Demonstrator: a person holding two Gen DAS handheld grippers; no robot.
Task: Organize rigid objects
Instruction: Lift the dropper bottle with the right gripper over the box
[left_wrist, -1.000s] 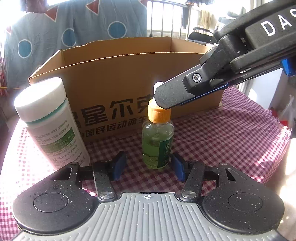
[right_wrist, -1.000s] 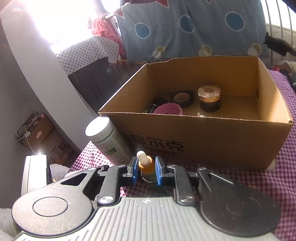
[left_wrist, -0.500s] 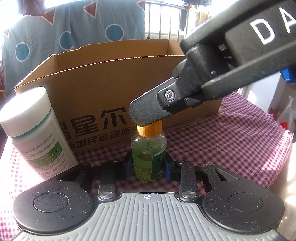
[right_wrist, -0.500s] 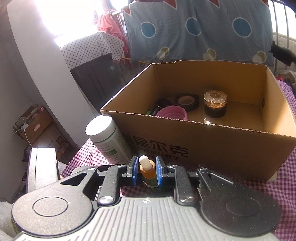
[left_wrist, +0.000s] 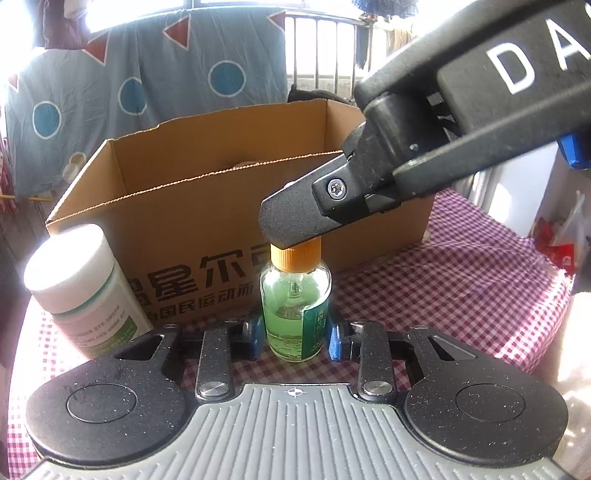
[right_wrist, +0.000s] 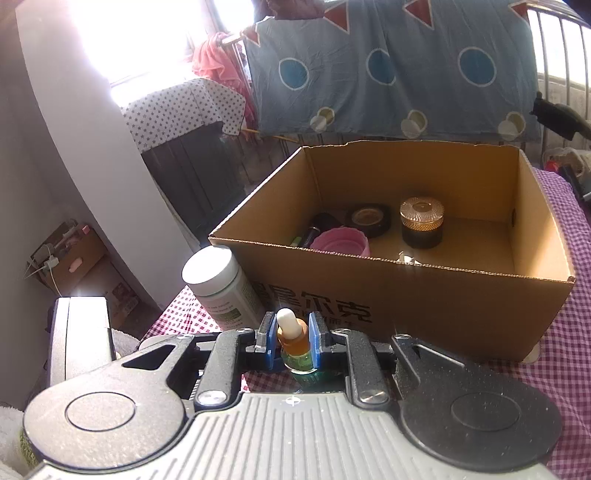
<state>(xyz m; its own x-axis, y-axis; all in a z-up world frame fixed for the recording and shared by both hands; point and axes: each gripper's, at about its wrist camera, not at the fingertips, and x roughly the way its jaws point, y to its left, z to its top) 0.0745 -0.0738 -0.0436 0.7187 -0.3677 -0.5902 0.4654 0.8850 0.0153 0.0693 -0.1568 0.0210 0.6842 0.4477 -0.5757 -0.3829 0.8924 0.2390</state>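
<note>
Clamping dropper bottle (left_wrist: 294, 309) beside box rim (left_wrist: 192, 184)

Left tool (left_wrist: 295, 338) has just closed, pads pressing a bottle's (left_wrist: 293, 306) sides; right tool (right_wrist: 291, 339) clamps its cap from above.

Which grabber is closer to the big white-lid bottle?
Left. The left gripper, clamping the dropper bottle, sits right beside the white-lid bottle; the right gripper, gripping the dropper's neck from above, is farther.
</note>
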